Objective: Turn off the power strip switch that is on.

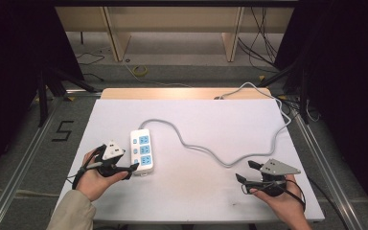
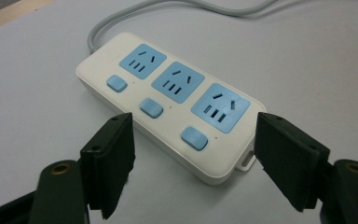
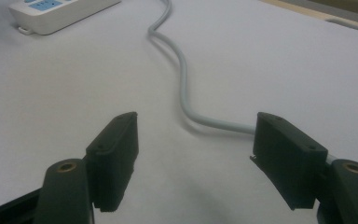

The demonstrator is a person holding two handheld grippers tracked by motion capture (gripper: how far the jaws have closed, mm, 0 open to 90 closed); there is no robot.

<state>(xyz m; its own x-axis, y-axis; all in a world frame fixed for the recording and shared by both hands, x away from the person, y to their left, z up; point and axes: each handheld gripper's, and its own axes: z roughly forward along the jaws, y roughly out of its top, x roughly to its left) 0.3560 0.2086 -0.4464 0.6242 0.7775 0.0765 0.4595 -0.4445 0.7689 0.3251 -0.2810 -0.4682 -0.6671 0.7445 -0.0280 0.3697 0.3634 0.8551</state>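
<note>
While your left gripper (image 1: 133,168) hovered at the near end of the power strip (image 1: 142,151), its jaws stood spread wide, grasping nothing. From the left gripper view (image 2: 193,158) you could see the two black jaws flanking that near end of the white strip (image 2: 168,100), one on each side, without clear contact; whether either pad touched the casing could not be told. The strip lay flat on the white table (image 1: 220,120), left of centre, with its long side running away from you. It carried three blue sockets in a row, each with a small blue switch beside it. Its grey cord (image 1: 211,151) left the far end, curved right across the table in loose bends, swung out towards the right edge and ran off over the far side.

Your right gripper (image 1: 247,171) was well apart from the strip, near the front right of the table, held in your right hand (image 1: 280,199). Its jaws were also spread and empty. In the right gripper view (image 3: 193,161) a bend of the cord (image 3: 186,88) lay just beyond and between the jaws, passing close behind the right-hand one, while the strip (image 3: 56,14) showed far off at the upper left. Your left hand (image 1: 93,177) wrapped around the body of the left gripper.
</note>
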